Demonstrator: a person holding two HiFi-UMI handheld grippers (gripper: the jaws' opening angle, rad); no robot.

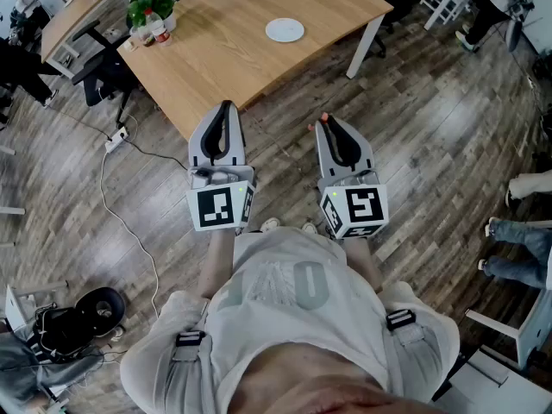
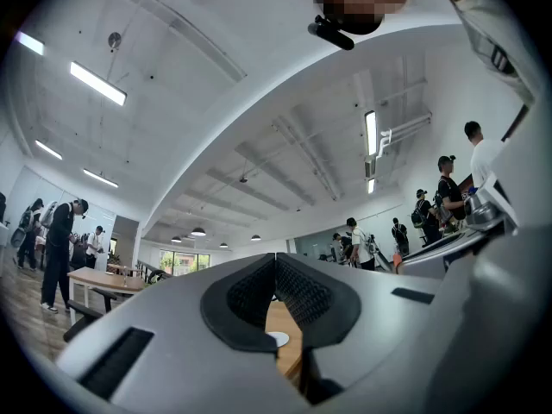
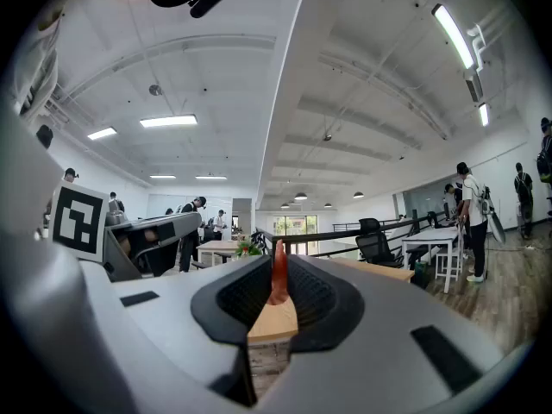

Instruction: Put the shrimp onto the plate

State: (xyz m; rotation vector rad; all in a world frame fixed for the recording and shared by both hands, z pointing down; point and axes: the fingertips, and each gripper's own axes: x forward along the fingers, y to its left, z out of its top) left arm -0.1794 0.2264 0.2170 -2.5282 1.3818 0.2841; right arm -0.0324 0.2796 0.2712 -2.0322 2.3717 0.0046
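A white plate [image 1: 285,30] lies on the wooden table [image 1: 224,50] ahead of me; a sliver of the plate [image 2: 278,339] shows through the left gripper's jaws. My right gripper [image 1: 325,121] is shut on an orange-red shrimp [image 3: 279,274], pinched upright between the pads; its tip [image 1: 324,116] pokes out at the jaw ends. The right gripper [image 3: 278,270] hangs over the floor, near the table's front edge. My left gripper [image 1: 227,109] is shut with nothing in it, its tips at the table's edge; in its own view the left gripper [image 2: 275,261] has its pads touching.
A potted plant and bottles [image 1: 151,15] stand at the table's far left corner. A power strip and cable [image 1: 116,141] lie on the wooden floor to the left. A chair [image 1: 108,72] stands beside the table. People stand at the room's edges [image 1: 517,248].
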